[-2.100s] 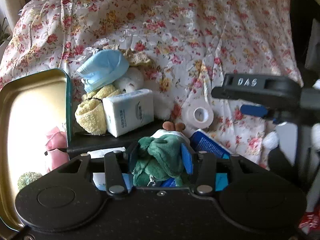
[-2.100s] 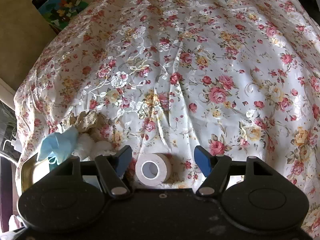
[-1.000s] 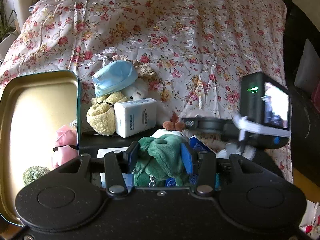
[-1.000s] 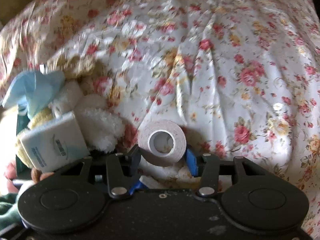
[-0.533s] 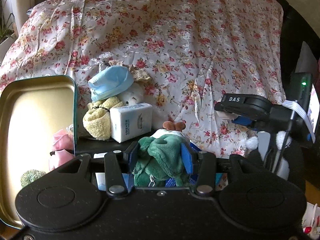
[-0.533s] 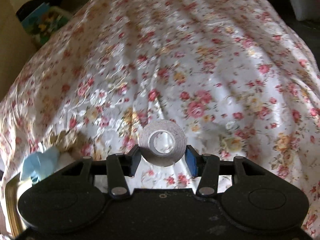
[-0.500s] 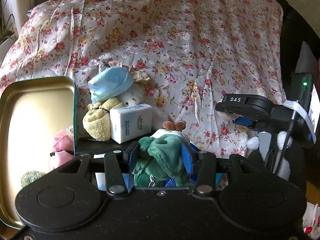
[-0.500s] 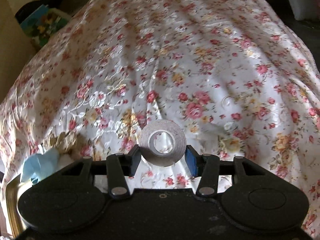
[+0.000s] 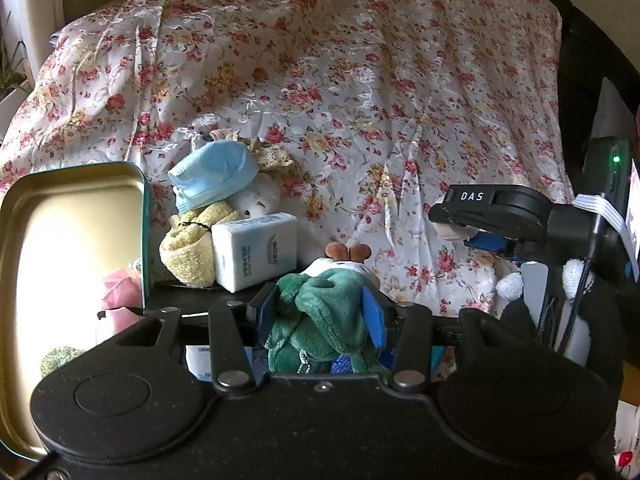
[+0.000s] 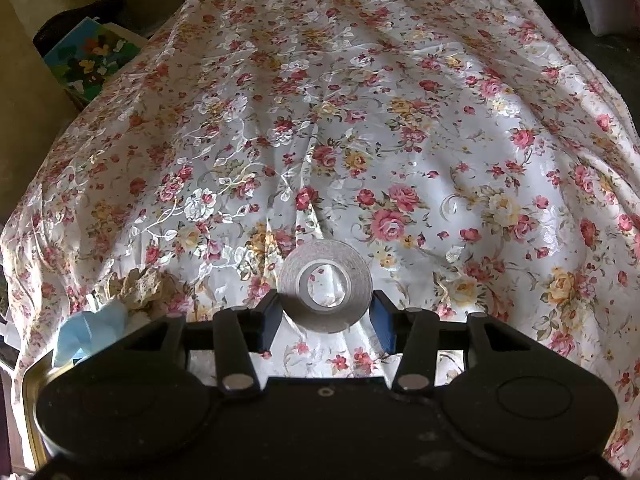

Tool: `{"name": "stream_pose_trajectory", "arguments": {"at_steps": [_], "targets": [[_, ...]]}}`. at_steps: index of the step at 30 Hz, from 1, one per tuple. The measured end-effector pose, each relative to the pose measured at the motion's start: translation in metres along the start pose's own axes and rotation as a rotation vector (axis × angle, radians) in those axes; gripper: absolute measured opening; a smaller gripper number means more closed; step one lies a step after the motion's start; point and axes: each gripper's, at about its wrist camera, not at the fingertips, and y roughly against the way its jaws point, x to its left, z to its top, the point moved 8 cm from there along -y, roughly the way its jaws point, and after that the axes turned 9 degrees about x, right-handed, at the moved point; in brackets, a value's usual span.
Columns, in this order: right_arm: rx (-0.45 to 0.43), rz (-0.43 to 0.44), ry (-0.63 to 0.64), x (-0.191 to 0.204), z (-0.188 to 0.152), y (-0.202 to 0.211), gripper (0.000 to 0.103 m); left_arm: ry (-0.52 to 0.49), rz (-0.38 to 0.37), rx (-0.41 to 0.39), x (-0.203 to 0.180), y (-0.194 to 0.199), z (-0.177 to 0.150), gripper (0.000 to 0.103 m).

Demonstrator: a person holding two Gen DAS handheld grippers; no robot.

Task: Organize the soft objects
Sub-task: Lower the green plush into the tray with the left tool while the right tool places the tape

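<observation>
- Floral satin bedspread point(image 9: 360, 92) covers the whole surface behind both tools, creased and glossy in the light.
- Left gripper point(image 9: 320, 312) is clamped on a green plush toy point(image 9: 324, 320), its blue pads pressed into the fabric on both sides; the toy's brown ears poke up just beyond the fingers.
- Right gripper point(image 10: 325, 314) is closed on a roll of white tape point(image 10: 324, 280), held on edge with its hollow core facing the camera, lifted above the bedspread.
- Just ahead of the left gripper sits a cluster: a white tissue pack point(image 9: 256, 250), a yellow towel bundle point(image 9: 190, 248) touching its left side, a white plush point(image 9: 256, 200) behind them, and a blue face mask point(image 9: 212, 172) draped on top.
- An open tin lid point(image 9: 72, 240) stands upright at the far left, its gold inside mirroring pink and green items.
- Only the left view shows the right gripper from the side, at the right edge, marked "DAS", with its camera lit green.
- Only the right view shows a colourful box point(image 10: 92, 56) beyond the bed's far left corner; the mask appears there as a blue scrap at lower left.
</observation>
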Motion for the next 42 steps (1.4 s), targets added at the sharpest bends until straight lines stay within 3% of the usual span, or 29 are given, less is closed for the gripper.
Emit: {"name": "stream_pose_trajectory", "arguments": {"at_steps": [12,24,42], "targets": [[0.003,0.048,0.034,0.009,-0.001,0.003,0.047,0.067,0.054,-0.027,0.023,0.004,0.008,0.045],[-0.006,0.031,0.059,0.011,-0.002,0.001,0.047,0.116,0.073,-0.079,0.043,0.024,0.013,0.045],[-0.027,-0.011,0.155,0.031,-0.011,0.000,0.047,0.234,0.183,-0.226,0.136,0.093,0.004,0.046]]}}
